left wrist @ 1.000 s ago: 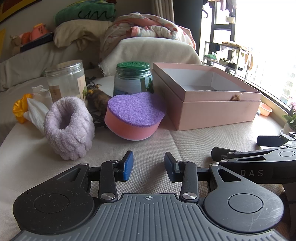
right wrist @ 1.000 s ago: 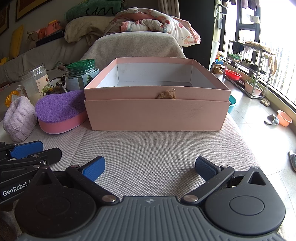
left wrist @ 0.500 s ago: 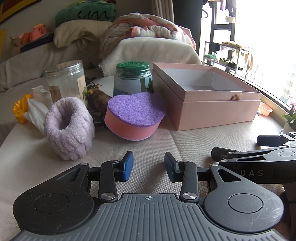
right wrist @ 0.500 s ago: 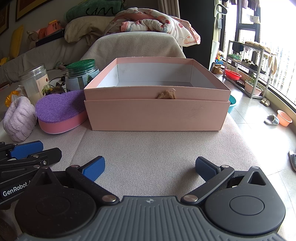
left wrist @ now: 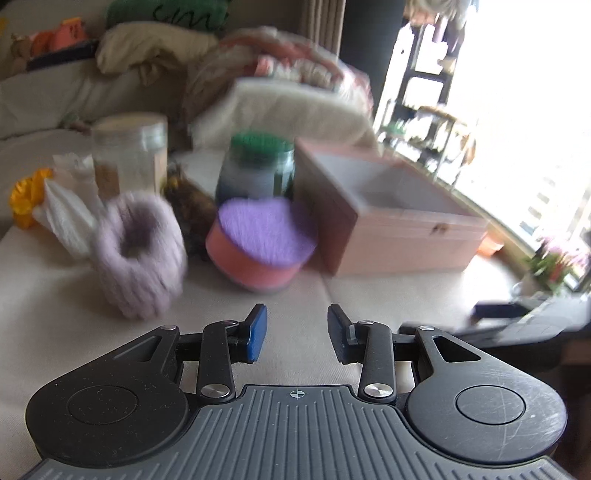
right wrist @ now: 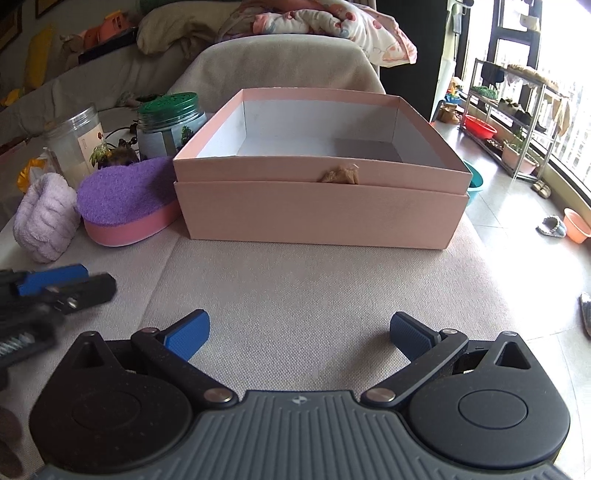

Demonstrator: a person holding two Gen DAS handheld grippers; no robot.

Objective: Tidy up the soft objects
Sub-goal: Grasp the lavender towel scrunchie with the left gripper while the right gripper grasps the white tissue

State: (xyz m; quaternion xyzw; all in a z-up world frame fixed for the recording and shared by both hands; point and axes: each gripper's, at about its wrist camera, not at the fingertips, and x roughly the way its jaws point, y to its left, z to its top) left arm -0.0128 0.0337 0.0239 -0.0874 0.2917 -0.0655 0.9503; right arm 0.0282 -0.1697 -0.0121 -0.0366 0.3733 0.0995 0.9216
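This is a lived-in home, seemingly a living room. A sofa (right wrist: pixel 110 70) draped in beige cloth fills the upper left of the right wrist view, heaped with pillows (right wrist: pixel 177 26) and a floral quilt (right wrist: pixel 332 22). At the right edge, a metal rack (right wrist: pixel 509 122) stands by tall windows (right wrist: pixel 561 92), with slippers (right wrist: pixel 552 226) on the tiled floor (right wrist: pixel 517 206).
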